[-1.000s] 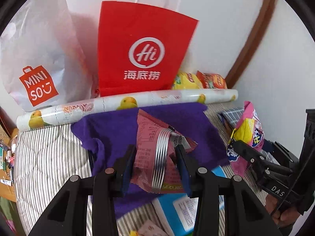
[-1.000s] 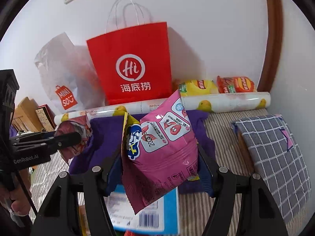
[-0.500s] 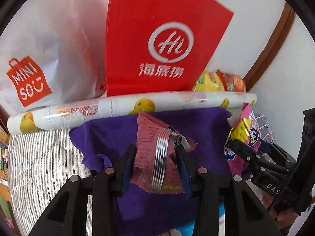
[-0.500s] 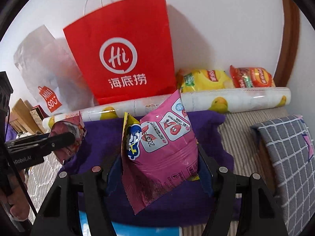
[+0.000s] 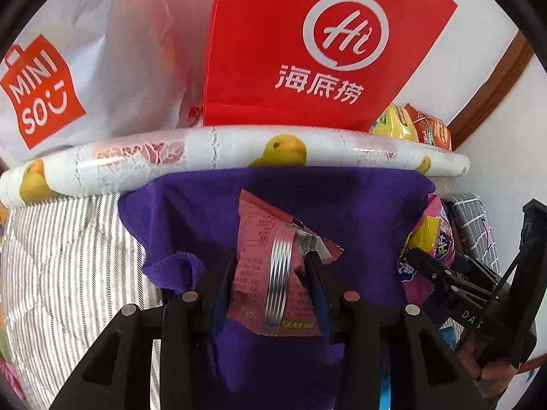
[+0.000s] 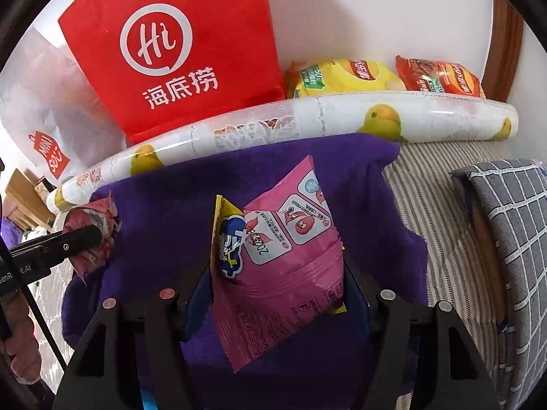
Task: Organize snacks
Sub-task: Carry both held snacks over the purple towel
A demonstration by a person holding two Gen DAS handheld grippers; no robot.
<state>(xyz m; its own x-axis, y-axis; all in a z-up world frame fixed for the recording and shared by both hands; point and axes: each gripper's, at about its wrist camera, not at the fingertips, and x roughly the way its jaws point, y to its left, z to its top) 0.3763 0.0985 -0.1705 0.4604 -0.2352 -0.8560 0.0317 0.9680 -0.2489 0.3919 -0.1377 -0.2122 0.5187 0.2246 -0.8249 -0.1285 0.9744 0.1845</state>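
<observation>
Downward-tilted, the left hand-held gripper [image 5: 270,273] pinches a small salmon-pink foil snack packet with a silver seam [image 5: 273,273] between narrowly set jaws, above a rumpled purple cloth [image 5: 359,205] on a striped bedcover [image 5: 68,256]. Just beside it, the right hand-held gripper [image 6: 277,280] angles down likewise, jaws wider and clamped on a puffy pink snack bag with a yellow edge [image 6: 290,273] over the same cloth. Beyond lie a duck-printed white roll [image 6: 342,119], a red paper bag with a white "Hi" logo [image 5: 307,51], a yellow chip bag [image 6: 342,77] and an orange-red chip bag [image 6: 437,77] against the wall.
</observation>
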